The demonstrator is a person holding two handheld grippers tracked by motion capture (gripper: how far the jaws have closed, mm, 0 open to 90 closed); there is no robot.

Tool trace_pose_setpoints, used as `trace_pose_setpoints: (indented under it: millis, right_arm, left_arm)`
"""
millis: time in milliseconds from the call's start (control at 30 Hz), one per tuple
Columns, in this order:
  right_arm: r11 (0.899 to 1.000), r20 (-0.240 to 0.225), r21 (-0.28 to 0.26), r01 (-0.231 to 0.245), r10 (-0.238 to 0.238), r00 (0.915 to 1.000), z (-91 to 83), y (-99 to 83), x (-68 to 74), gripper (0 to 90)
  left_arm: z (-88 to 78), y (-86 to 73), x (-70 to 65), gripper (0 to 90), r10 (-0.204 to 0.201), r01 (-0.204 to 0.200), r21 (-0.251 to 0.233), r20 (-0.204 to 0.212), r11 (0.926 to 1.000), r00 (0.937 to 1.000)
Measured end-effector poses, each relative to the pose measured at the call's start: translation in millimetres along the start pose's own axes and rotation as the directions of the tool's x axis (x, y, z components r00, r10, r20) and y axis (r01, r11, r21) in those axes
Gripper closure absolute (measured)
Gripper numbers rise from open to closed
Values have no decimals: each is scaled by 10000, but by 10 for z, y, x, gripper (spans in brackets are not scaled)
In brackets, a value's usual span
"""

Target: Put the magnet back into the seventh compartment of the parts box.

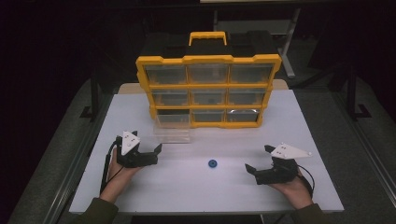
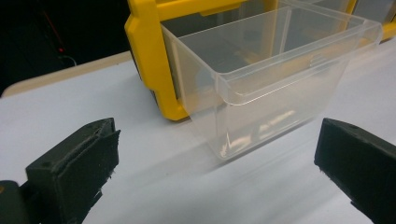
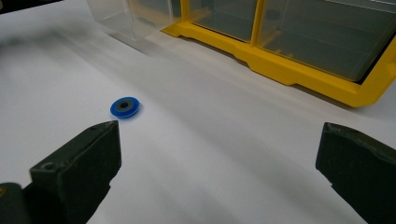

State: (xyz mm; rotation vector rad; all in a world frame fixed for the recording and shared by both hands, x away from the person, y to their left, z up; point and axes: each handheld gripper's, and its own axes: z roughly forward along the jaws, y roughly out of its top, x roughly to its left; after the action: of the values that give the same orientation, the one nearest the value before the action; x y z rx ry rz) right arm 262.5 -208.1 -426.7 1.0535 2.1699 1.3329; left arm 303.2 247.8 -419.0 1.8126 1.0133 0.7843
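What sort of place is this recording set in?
Probably a lab or workshop recording bench: a plain white table in a dark room, a yellow parts organizer with clear drawers, and handheld grippers, left and right.

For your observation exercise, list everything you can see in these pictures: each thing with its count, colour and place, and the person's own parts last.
Organiser cabinet: one, yellow frame with black handle top, back middle of table.
Drawer: one, clear, pulled out at cabinet's bottom left, looks empty.
Disc: one, blue with dark centre, table front middle, between the grippers.
Table: one, white.
Left gripper: one, black, open, facing the drawer.
Right gripper: one, black, open, near the disc.
Hands: two, holding the grippers.
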Motion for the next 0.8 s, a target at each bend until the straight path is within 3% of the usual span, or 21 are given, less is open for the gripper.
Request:
trace_pose_setpoints:
  millis: [33, 67, 367, 433, 500, 733, 800]
  right_arm:
    - [10000, -2, 15, -3, 3, 10000, 2, 0, 0, 0]
    - [10000, -9, 19, -6, 6, 10000, 4, 0, 1, 0]
    - [10000, -10, 3, -29, 29, 10000, 2, -2, -2, 0]
    - [10000, -26, 11, -13, 13, 10000, 2, -1, 2, 0]
    - [10000, -19, 26, -7, 7, 10000, 2, 2, 8, 0]
    - [10000, -39, 56, -8, 8, 10000, 9, 3, 21, 0]
    - [10000, -42, 41, 13, -13, 10000, 8, 3, 23, 0]
  left_arm:
    - [11, -7, -13, 0, -410, 412, -176, 113, 9990, 9991]
    - [13, -8, -4, 0, -453, 456, -220, 165, 9987, 9988]
    - [22, -25, 30, 0, -359, 371, -144, 767, 9992, 9964]
    - [1, -23, 53, 0, -141, 143, -16, 953, 9999, 9953]
    - [-20, -20, 44, 0, -257, 265, -55, 1094, 9996, 9937]
    - [-109, -19, 24, 0, 42, -27, -109, 1364, 9999, 9906]
    - [-141, -36, 9, 0, -37, 61, -163, 1475, 9998, 9891]
